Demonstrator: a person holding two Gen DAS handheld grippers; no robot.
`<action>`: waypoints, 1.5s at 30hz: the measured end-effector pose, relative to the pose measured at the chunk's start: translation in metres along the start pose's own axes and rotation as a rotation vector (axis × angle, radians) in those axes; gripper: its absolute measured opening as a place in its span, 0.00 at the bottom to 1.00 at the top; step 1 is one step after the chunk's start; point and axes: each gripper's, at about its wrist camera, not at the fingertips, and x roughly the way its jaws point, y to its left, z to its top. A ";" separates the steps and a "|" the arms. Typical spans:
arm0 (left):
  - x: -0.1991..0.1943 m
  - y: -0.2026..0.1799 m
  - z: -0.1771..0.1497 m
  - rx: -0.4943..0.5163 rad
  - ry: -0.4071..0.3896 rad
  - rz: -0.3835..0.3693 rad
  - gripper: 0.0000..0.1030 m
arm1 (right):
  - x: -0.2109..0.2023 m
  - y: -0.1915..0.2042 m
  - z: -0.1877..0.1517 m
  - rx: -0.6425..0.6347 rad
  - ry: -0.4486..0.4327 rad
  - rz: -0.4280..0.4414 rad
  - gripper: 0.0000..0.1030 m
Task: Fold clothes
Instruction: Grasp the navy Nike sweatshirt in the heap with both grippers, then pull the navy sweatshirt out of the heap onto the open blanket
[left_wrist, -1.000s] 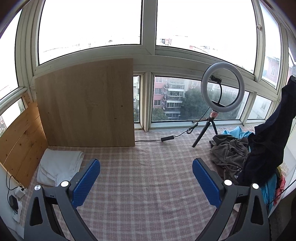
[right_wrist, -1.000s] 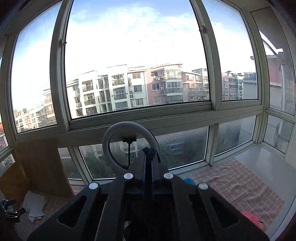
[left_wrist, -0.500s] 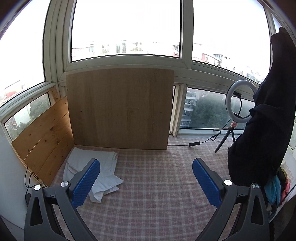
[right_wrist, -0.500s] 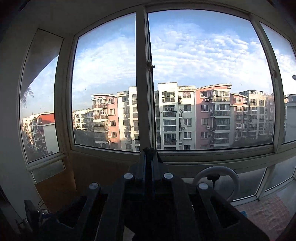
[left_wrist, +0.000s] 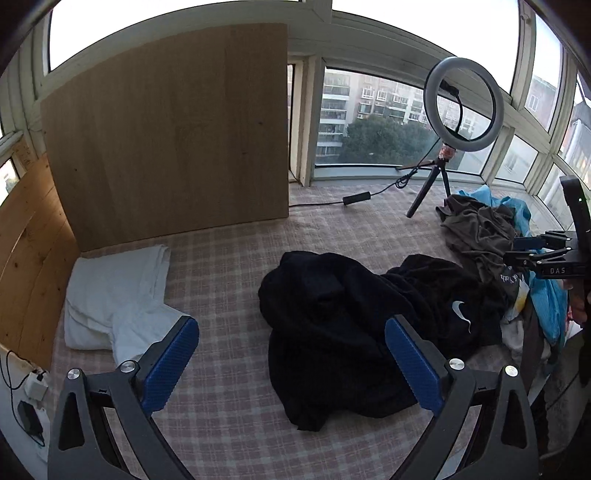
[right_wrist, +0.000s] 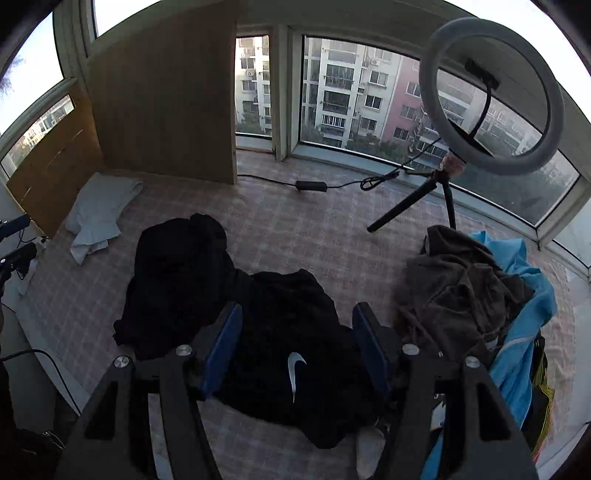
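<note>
A black garment (left_wrist: 343, 325) with a white swoosh logo lies crumpled on the plaid cloth (left_wrist: 229, 266); in the right wrist view the black garment (right_wrist: 258, 314) fills the middle. My left gripper (left_wrist: 291, 339) hangs open above the garment's near left edge, with nothing between its blue pads. My right gripper (right_wrist: 297, 332) is open above the logo part of the garment, empty. From the left wrist view the right gripper (left_wrist: 517, 247) shows side-on at the right edge. A folded white garment (left_wrist: 114, 295) lies at the left.
A pile of grey (left_wrist: 476, 229) and blue clothes (left_wrist: 546, 295) sits at the right. A ring light on a tripod (left_wrist: 461, 107) stands at the back right, its cable (left_wrist: 354, 197) trailing across the cloth. Wooden boards (left_wrist: 173, 133) lean against the windows.
The black garment hung from the shut right gripper before; now it lies dropped on the plaid cloth and the right gripper is open above it. Both cameras have tilted down.
</note>
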 end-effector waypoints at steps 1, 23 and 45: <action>0.020 -0.010 0.003 0.015 0.040 -0.027 0.99 | 0.014 -0.018 -0.014 0.040 0.034 -0.021 0.60; 0.121 -0.086 -0.011 0.071 0.253 -0.264 0.09 | 0.111 -0.066 -0.082 0.164 0.216 0.028 0.04; 0.064 0.120 -0.012 -0.121 0.202 0.126 0.33 | 0.088 0.001 -0.005 0.067 0.115 0.036 0.05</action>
